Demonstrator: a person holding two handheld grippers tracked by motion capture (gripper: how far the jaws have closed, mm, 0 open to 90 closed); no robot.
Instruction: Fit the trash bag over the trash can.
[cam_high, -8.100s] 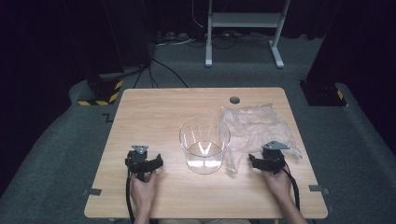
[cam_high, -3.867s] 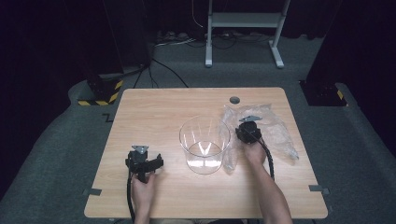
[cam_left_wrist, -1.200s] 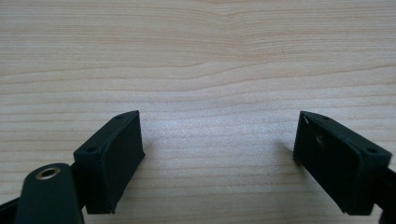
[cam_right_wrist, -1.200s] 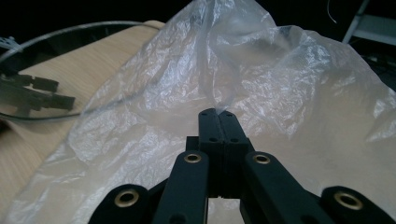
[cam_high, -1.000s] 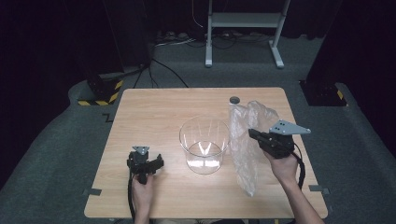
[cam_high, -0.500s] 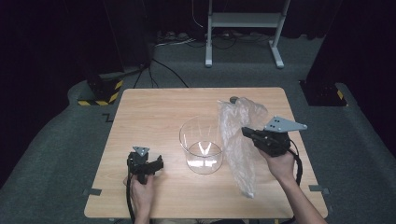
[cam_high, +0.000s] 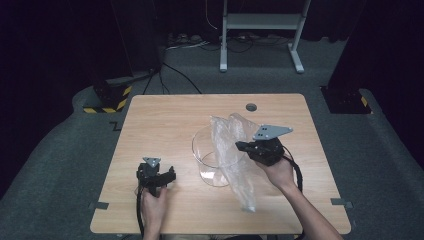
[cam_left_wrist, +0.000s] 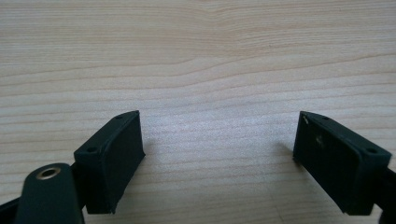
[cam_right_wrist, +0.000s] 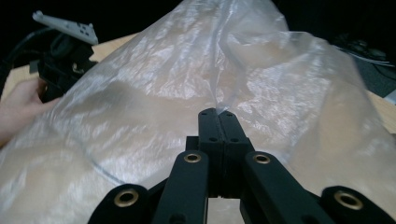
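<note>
A clear plastic bag (cam_high: 234, 155) hangs from my right gripper (cam_high: 241, 146), which is shut on its film and held above the table beside the clear glass bowl (cam_high: 207, 160). The bag drapes over the bowl's right rim and trails down to the tabletop near the front. In the right gripper view the closed jaws pinch the bag (cam_right_wrist: 187, 93) at their tips (cam_right_wrist: 217, 113). My left gripper (cam_high: 156, 175) rests on the wooden table (cam_high: 165, 120) at the front left. Its jaws stand wide open over bare wood (cam_left_wrist: 219, 140), with nothing between them.
A round cable hole (cam_high: 251, 107) sits near the table's far edge. Behind the table stand a white metal stand (cam_high: 260, 30) and cables on grey carpet. A black-and-yellow striped block (cam_high: 107, 97) lies off the far left corner.
My right gripper has carried the bag leftward, so it now hangs over the bowl's right side. The left gripper has stayed put.
</note>
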